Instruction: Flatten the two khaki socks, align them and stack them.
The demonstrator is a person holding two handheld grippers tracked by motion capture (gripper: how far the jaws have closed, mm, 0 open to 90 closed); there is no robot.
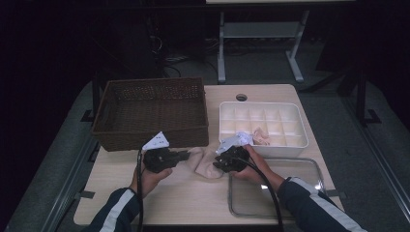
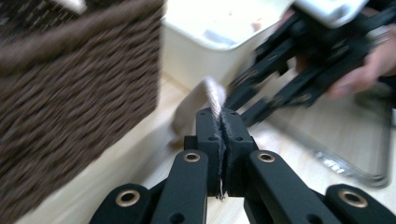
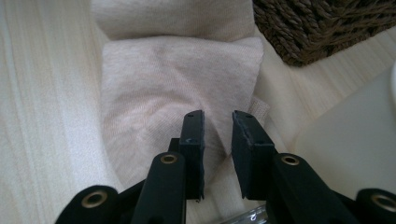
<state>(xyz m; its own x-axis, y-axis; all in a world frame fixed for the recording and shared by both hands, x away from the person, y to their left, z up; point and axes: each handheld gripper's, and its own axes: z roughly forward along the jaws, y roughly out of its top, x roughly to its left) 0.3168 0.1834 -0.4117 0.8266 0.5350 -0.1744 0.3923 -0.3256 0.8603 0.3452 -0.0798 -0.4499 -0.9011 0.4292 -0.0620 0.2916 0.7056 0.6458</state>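
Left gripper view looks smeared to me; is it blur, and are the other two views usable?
Left gripper view: motion blur on the basket, while the left tongs stay sharp. Right gripper view: crisp, evenly lit cloth. High view: dim, dark surroundings.

Place: you are at a lab-style recording station, dimly lit.
Bench: a light wood table [image 1: 193, 193] with a cable hole [image 1: 241, 97].
Behind: a second desk frame [image 1: 261, 43] and loose cables [image 1: 167, 58] on grey carpet.
Props: basket [image 1: 150, 113], divided tray [image 1: 263, 126].
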